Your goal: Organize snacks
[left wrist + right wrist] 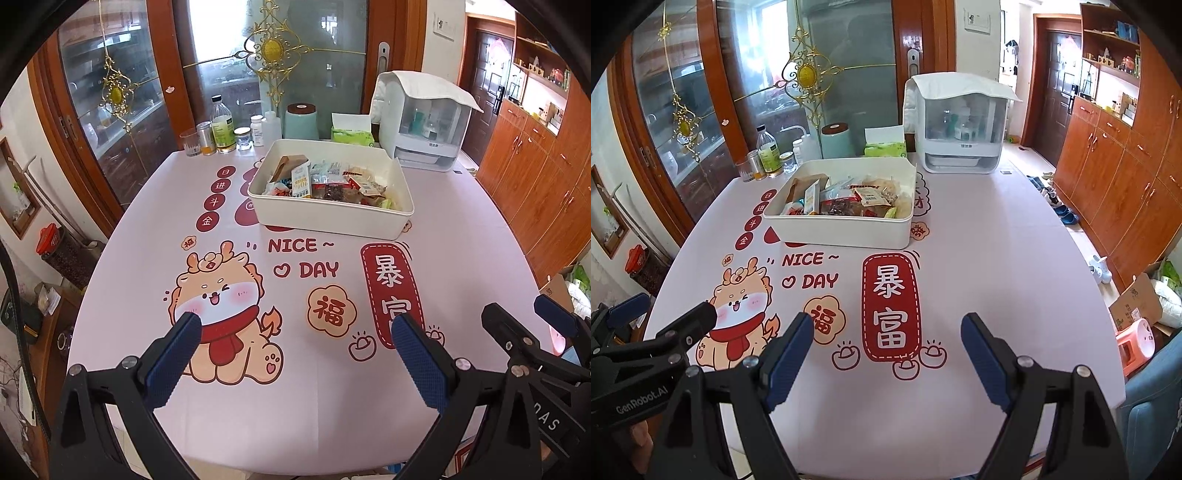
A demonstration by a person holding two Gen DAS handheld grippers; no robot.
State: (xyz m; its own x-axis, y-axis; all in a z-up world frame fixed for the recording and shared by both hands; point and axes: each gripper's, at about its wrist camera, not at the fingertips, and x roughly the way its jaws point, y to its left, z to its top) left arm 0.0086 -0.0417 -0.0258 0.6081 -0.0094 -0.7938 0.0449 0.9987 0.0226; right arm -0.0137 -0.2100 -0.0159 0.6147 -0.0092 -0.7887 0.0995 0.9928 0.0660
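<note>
A white rectangular bin [332, 218] [834, 230] stands on the far half of the pink printed table [461, 240] [997, 258]. It holds several packaged snacks [325, 181] [846, 199] piled together. My left gripper [295, 328] is open and empty, low over the near table edge, well short of the bin. My right gripper [886, 328] is open and empty beside it, also near the front edge. Each gripper shows at the side of the other's view: the right one [524, 317] and the left one [676, 314].
Behind the bin stand a white lidded appliance [424, 118] [960, 122], a green tissue box [351, 134] [886, 147], a teal canister [301, 120], and bottles and jars [221, 129] [768, 155]. Wooden cabinets [1126, 177] and shoes [1063, 214] are on the right.
</note>
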